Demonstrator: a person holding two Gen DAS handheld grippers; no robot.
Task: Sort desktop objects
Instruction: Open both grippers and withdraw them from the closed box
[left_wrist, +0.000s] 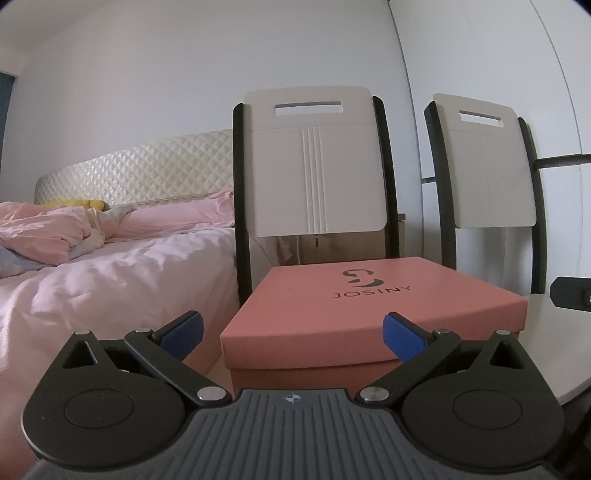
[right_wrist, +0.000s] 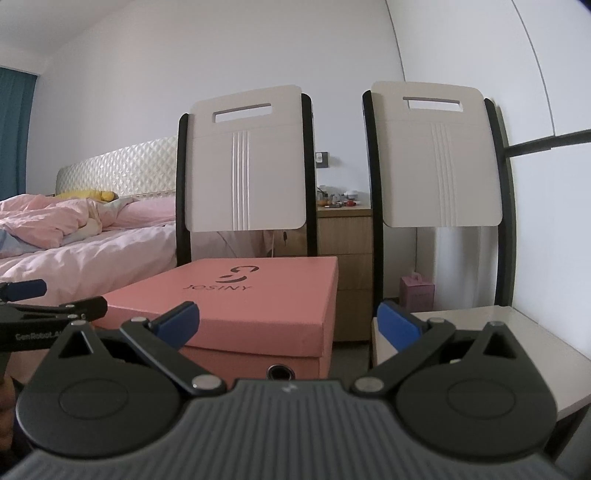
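**Box closed, sorting not begun**

Box (left_wrist: 369, 314), pink with a dark logo on its lid, sits shut on the left chair (left_wrist: 314, 162), its front end toward both cameras. It is the only likely container in sight, and the lid lies flat on the base with no gap showing. No loose desktop objects are visible in either view, so I cannot tell what is to be sorted or where it lies.

Left gripper (left_wrist: 293, 338) hovers just before the front of the box, jaws spread wide and holding nothing. Right gripper (right_wrist: 288, 326) is likewise released and empty, pointed at the gap between the box and the second chair (right_wrist: 439, 155), whose pale seat (right_wrist: 480, 332) is bare as far as the pictures show. The left gripper's fingers also appear at the left edge of the right view.

Judging from this, the task stands at its very start: nothing is grasped, nothing placed, the lid still on. Opening the box looks like the likely first step, with all the sorting left.
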